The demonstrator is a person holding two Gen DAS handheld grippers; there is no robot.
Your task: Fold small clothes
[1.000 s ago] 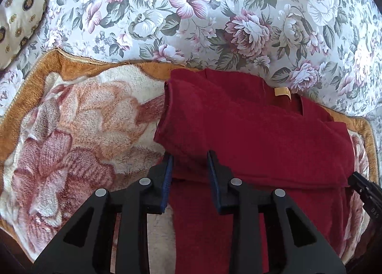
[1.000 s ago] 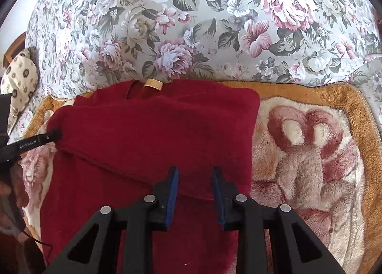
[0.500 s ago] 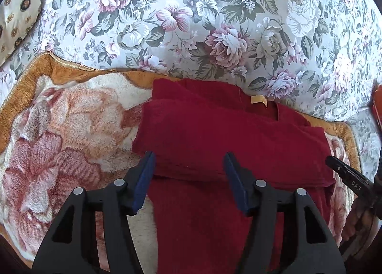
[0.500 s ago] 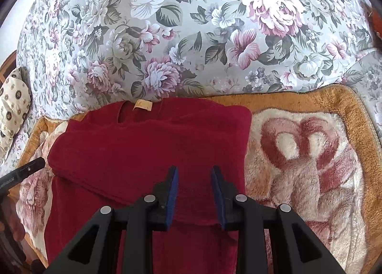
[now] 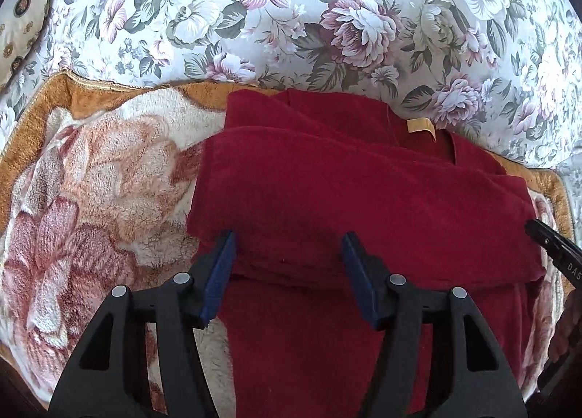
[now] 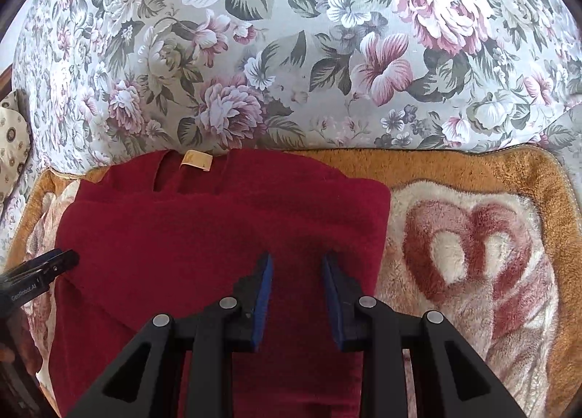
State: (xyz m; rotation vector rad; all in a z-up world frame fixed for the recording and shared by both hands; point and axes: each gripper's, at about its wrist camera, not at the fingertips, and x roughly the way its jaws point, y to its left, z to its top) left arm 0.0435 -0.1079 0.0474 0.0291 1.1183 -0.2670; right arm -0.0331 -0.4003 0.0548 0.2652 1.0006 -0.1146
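A dark red fleece garment (image 5: 363,199) (image 6: 200,236) lies on a plush blanket, its lower part folded up toward the collar with the tan label (image 5: 420,126) (image 6: 196,161). My left gripper (image 5: 289,238) stands open over the folded edge near the garment's left side, its pads clear of the cloth. My right gripper (image 6: 296,258) is narrowly parted near the garment's right side, with the folded edge pinched between its pads. Each gripper's tip shows at the border of the other view: the right gripper (image 5: 556,250) and the left gripper (image 6: 47,269).
The blanket (image 5: 91,181) (image 6: 473,254) is cream and pink with an orange border and extends past both sides of the garment. Behind it rises a floral-covered cushion (image 5: 291,18) (image 6: 291,54). A cream patterned pillow (image 5: 22,10) sits at the far left.
My left gripper has let go of the folded edge and opened wide. The right gripper kept its narrow gap on the cloth and shifted slightly, and the fold now lies flatter.
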